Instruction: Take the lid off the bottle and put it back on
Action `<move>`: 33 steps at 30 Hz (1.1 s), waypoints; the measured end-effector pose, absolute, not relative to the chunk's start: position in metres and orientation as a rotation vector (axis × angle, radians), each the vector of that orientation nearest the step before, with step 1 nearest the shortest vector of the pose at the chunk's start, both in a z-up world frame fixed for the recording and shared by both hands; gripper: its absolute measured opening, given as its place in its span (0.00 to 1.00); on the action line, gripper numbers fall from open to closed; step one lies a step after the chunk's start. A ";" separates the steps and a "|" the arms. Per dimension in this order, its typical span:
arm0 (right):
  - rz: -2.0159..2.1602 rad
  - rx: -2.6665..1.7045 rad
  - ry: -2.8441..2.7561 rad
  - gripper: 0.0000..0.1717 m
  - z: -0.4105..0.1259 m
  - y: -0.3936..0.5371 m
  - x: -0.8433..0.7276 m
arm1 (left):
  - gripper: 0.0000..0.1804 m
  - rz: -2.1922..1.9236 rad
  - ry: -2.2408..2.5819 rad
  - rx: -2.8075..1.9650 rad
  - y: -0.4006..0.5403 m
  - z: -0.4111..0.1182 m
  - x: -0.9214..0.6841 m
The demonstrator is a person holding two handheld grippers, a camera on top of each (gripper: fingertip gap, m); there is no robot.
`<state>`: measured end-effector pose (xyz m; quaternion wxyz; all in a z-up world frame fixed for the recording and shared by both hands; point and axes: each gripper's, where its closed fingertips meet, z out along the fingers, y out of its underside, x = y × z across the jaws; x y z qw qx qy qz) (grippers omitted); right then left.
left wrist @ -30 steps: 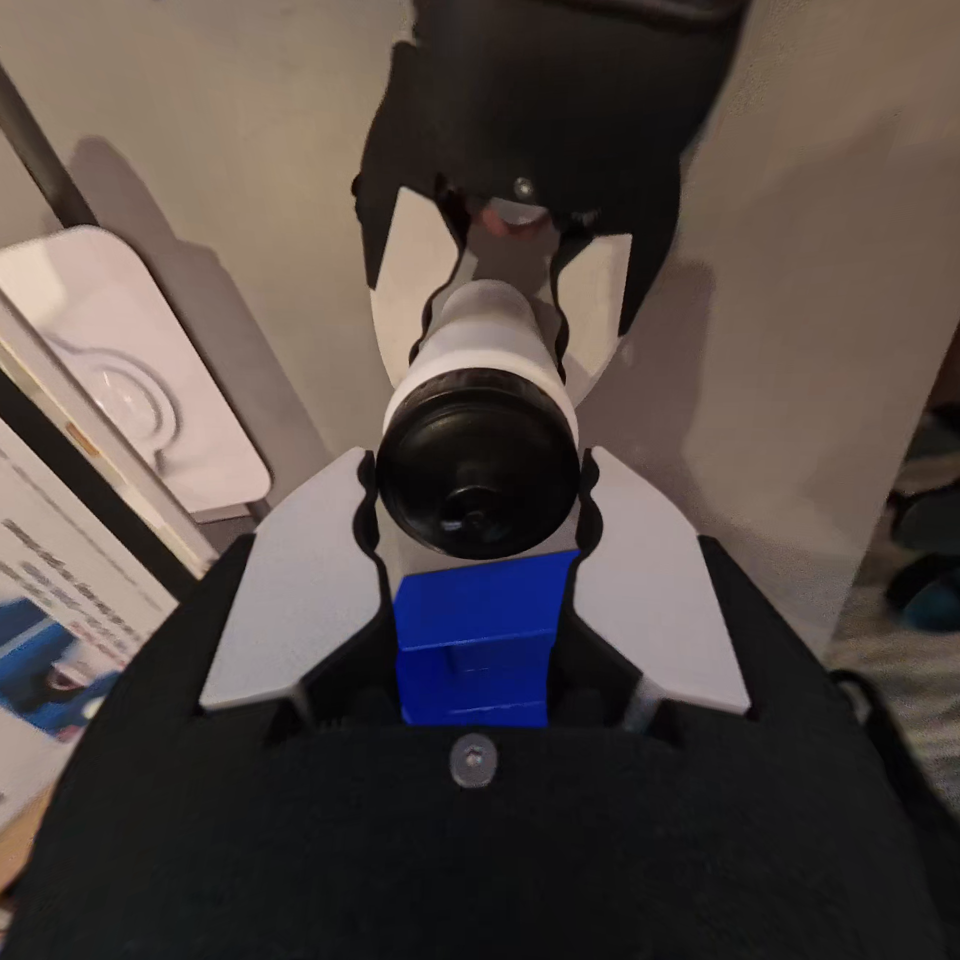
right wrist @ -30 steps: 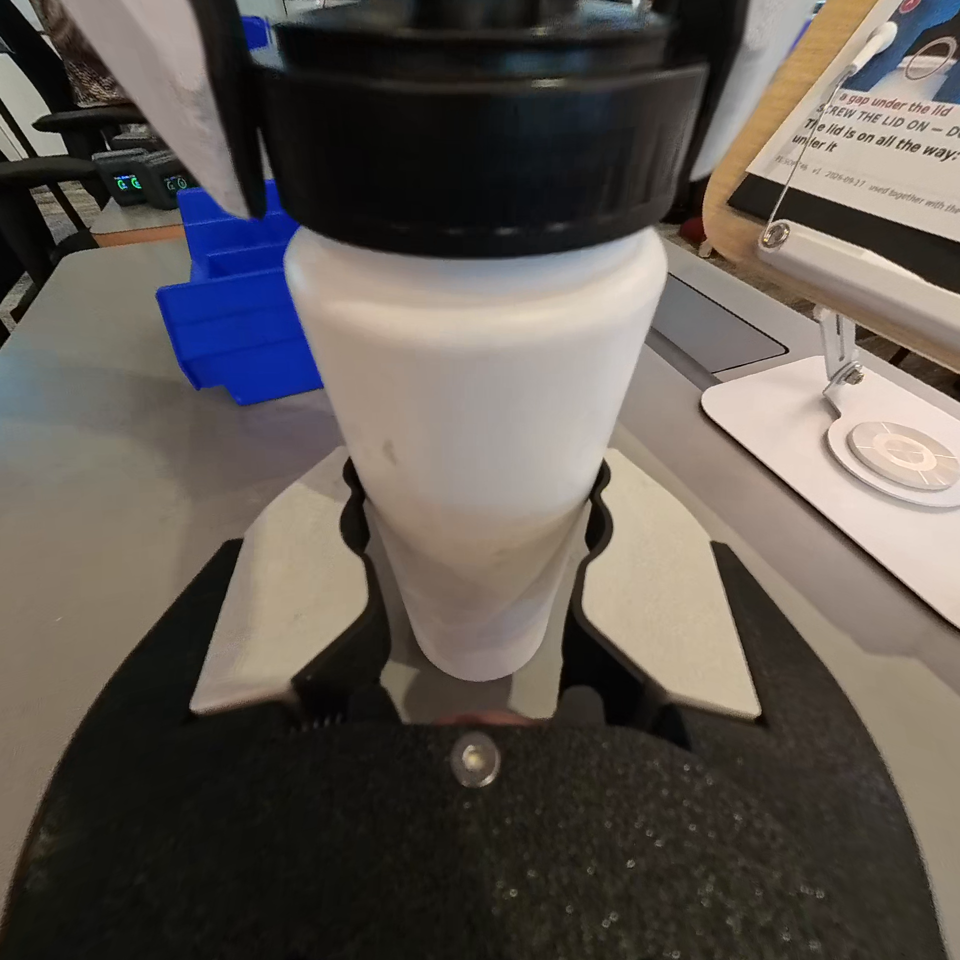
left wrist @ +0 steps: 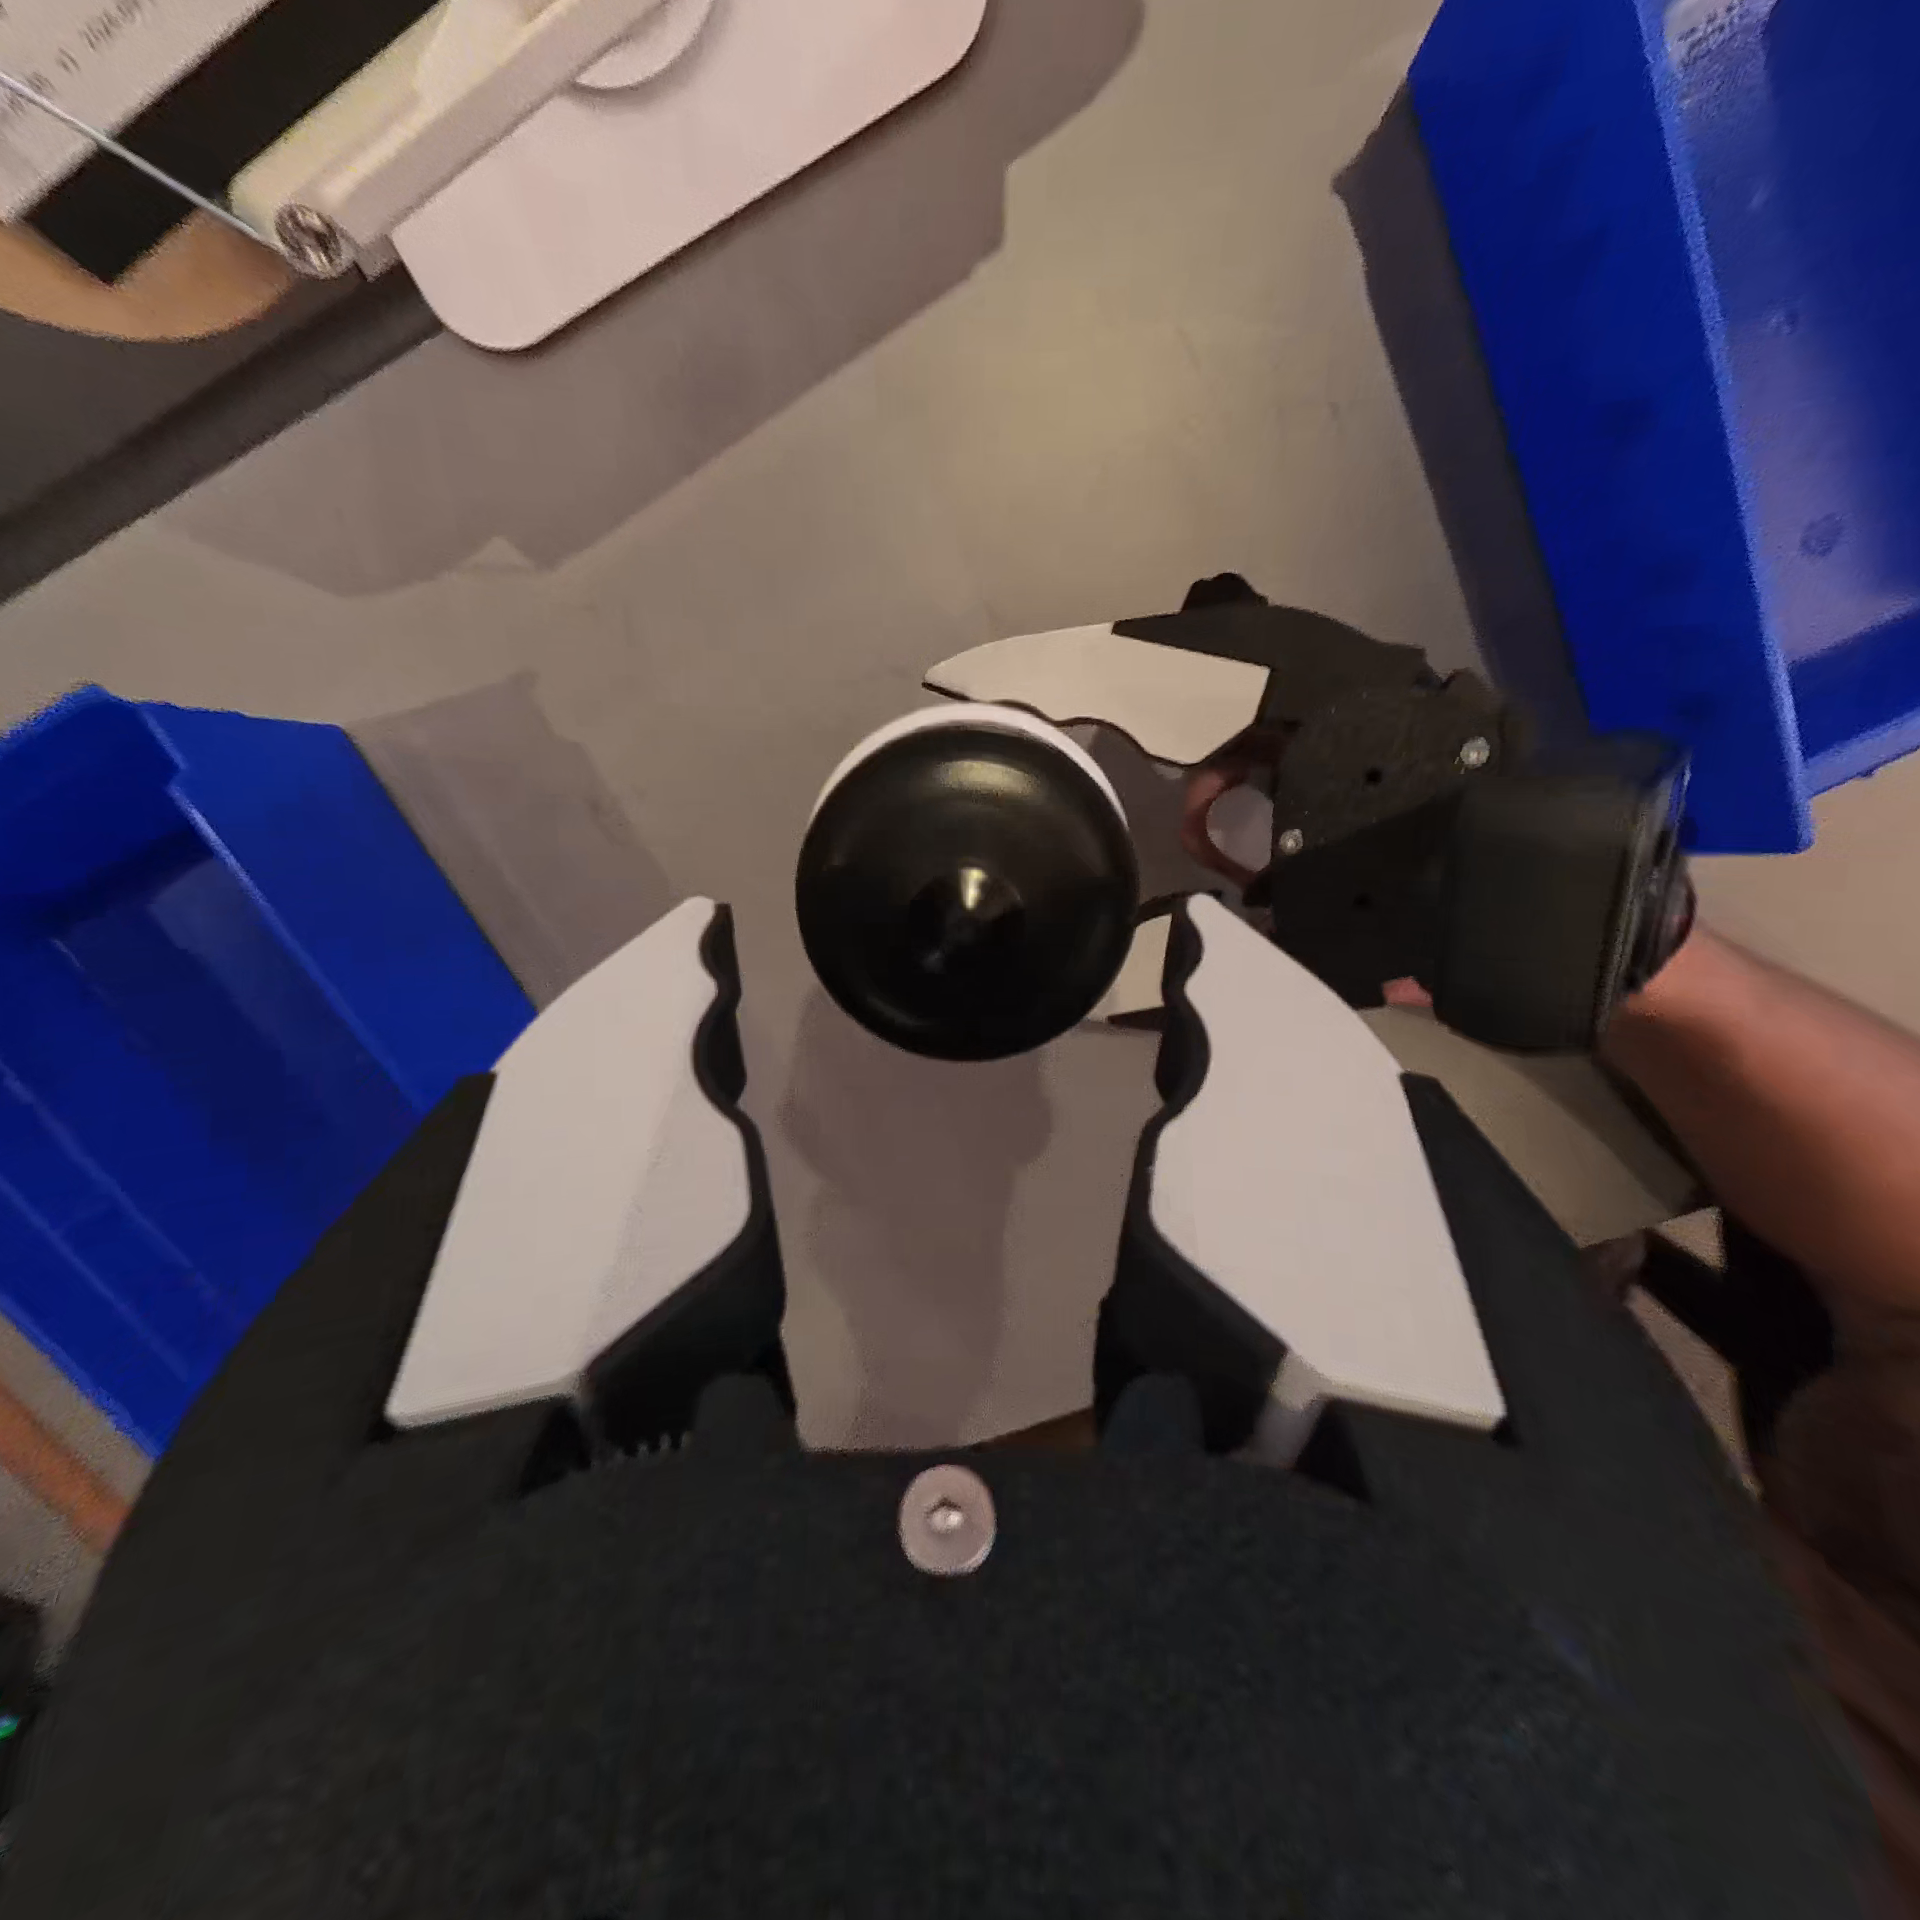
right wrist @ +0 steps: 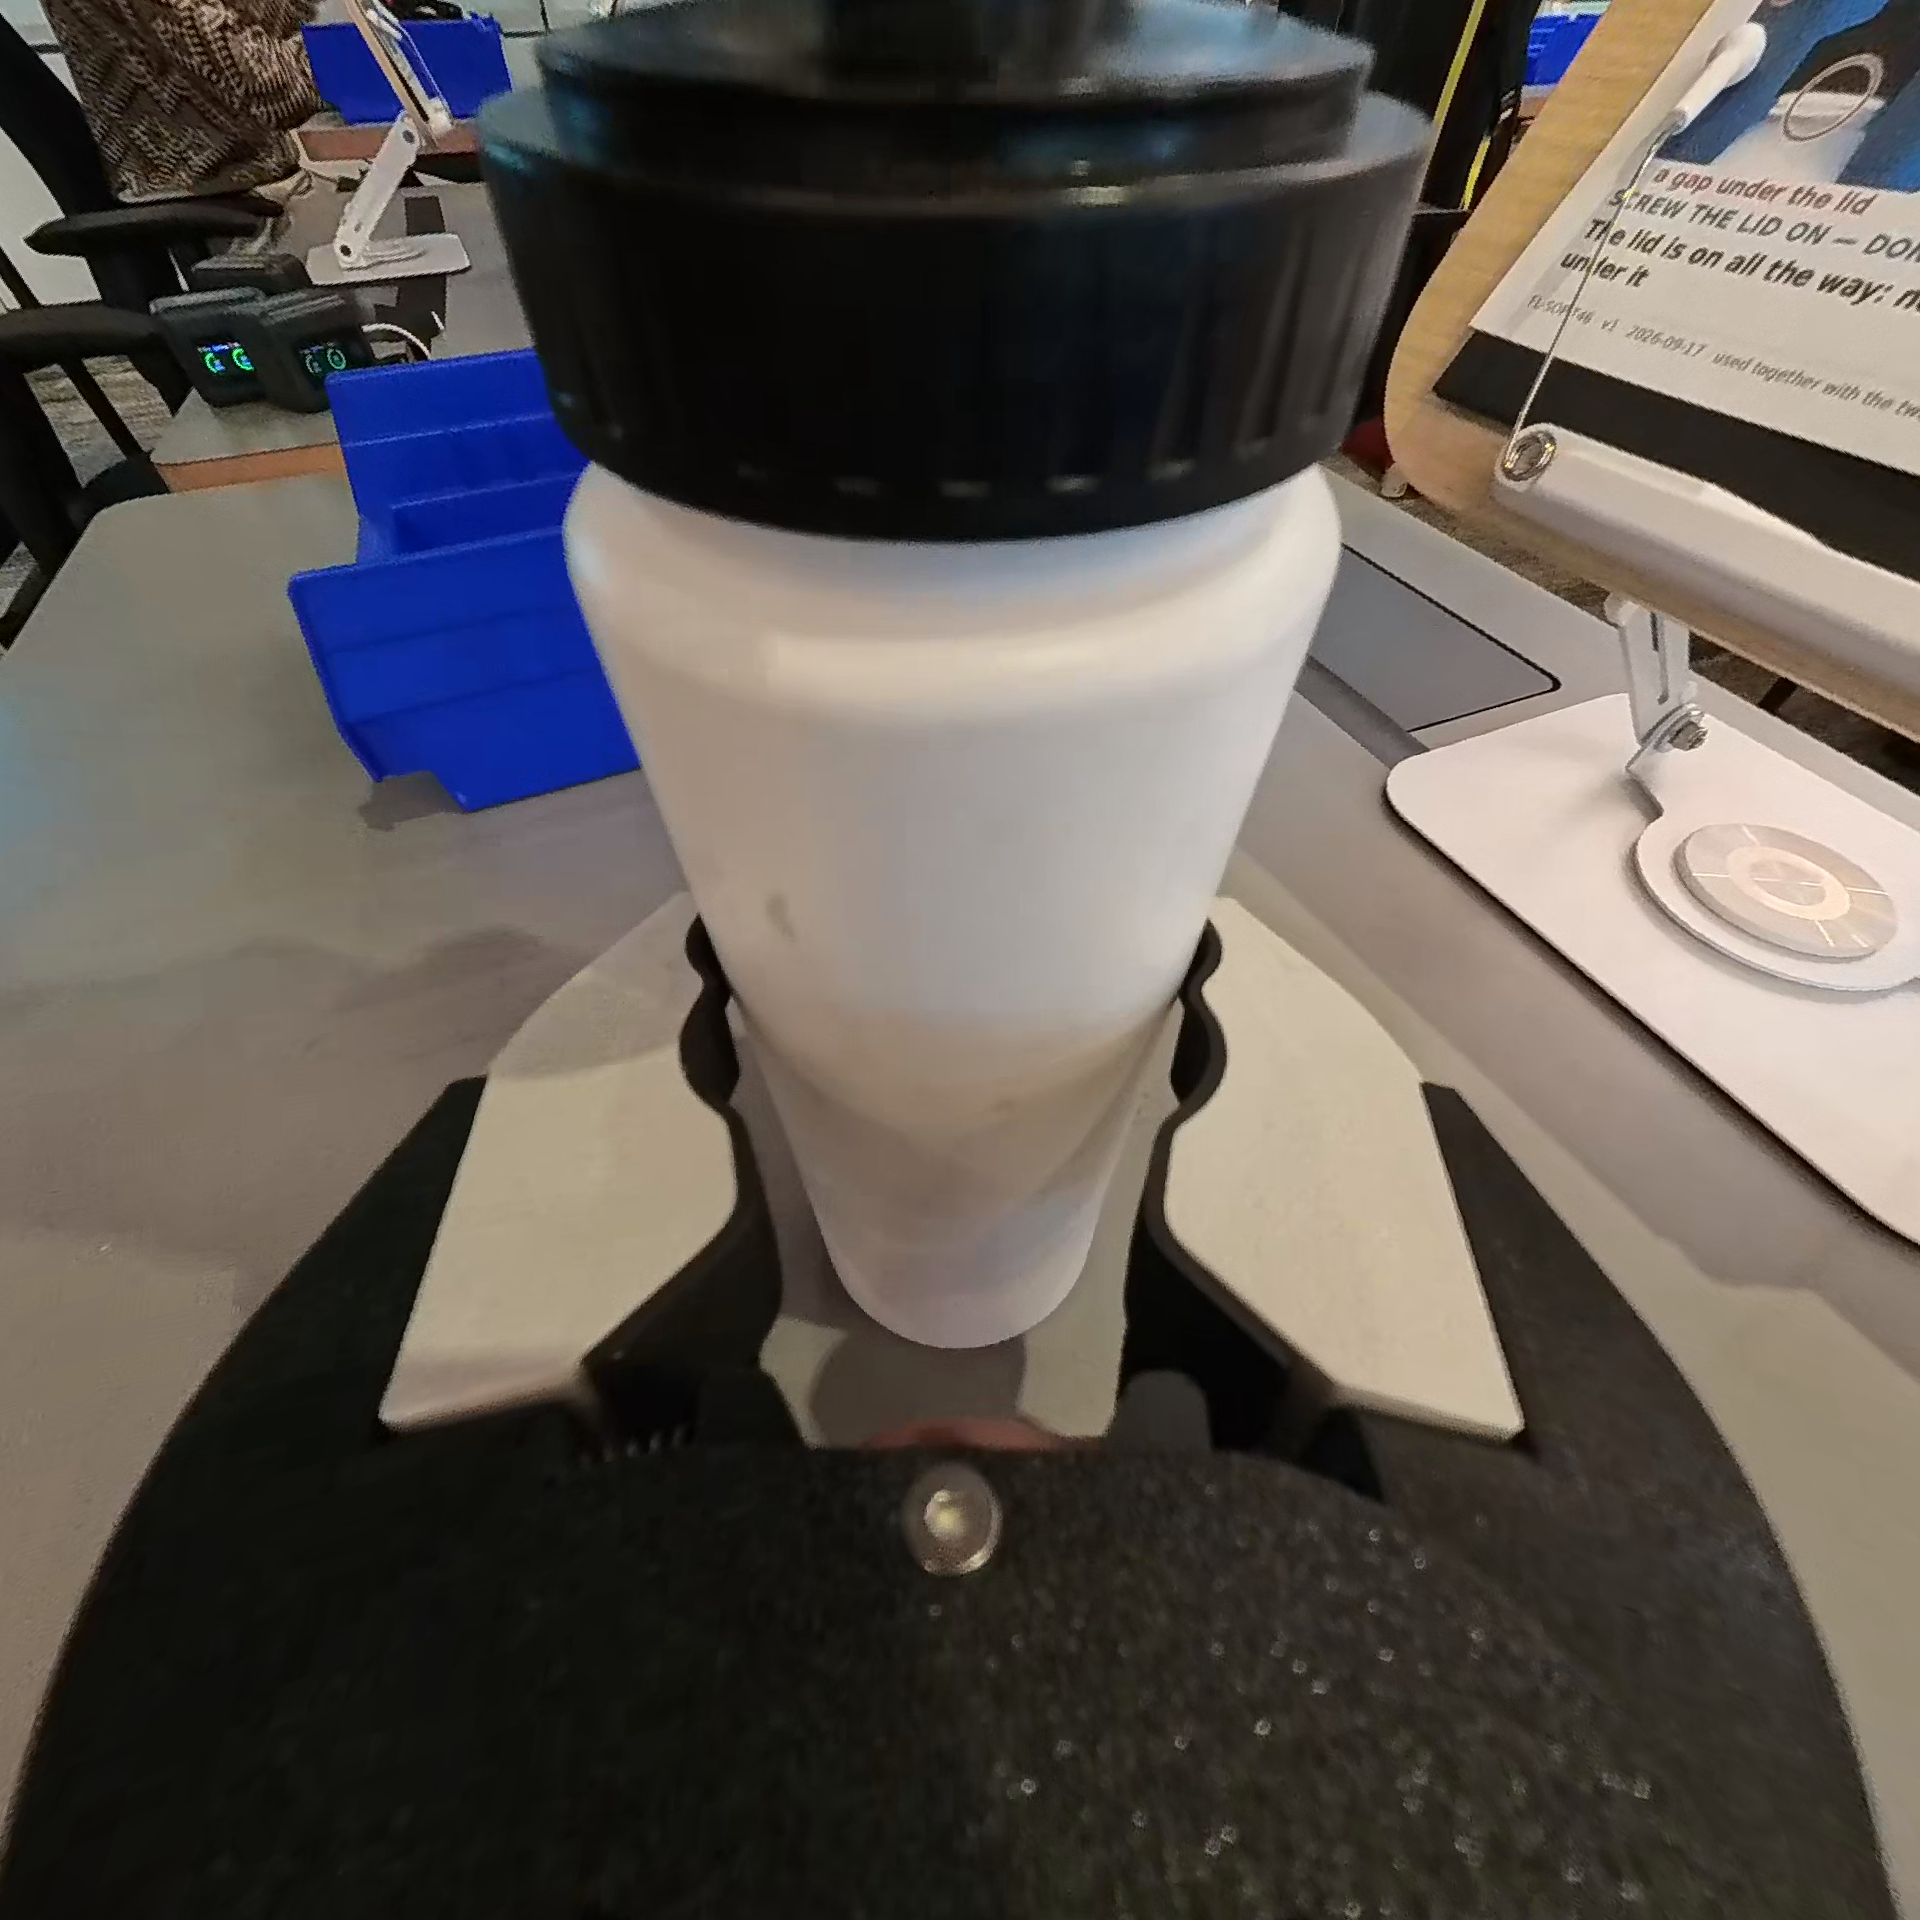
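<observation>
**Lid's on, bottle's pinned, left side hanging loose**

So here's where you stand. Your right gripper (right wrist: 951, 997) has its pads pressed on both sides of the lower body of the white bottle (right wrist: 956, 790), which stands upright on the grey table (right wrist: 208, 935). The black lid (right wrist: 956, 312) sits square on the neck, and I can't spot a gap under its rim from the right wrist view.

Your left gripper (left wrist: 951, 966) hovers above, looking straight down at the lid's top (left wrist: 966, 894), fingers spread with air on both sides, pinching nothing.

How far along? Honestly can't call it from this alone. Either the lid hasn't come off yet, or it's already back on. If it's the first, all the unscrewing is left. Blue bins (left wrist: 208, 1039) sit to either side, well apart from the bottle.
</observation>
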<state>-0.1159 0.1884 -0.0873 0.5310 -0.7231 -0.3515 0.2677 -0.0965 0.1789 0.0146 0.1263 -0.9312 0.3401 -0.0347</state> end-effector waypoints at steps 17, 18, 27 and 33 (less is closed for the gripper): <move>0.644 -1.723 -0.839 0.49 -0.087 0.188 -0.115 | 0.37 -0.127 1.453 -2.630 0.181 0.000 -0.088; 0.646 -1.722 -0.838 0.49 -0.087 0.188 -0.114 | 0.37 -0.130 1.553 -2.590 0.180 0.000 -0.088; 0.643 -1.714 -0.859 0.49 -0.087 0.186 -0.118 | 0.37 -0.038 2.325 -2.122 0.172 -0.001 -0.094; 0.649 -1.720 -0.845 0.48 -0.087 0.187 -0.115 | 0.38 0.071 2.517 -1.815 0.172 -0.005 -0.091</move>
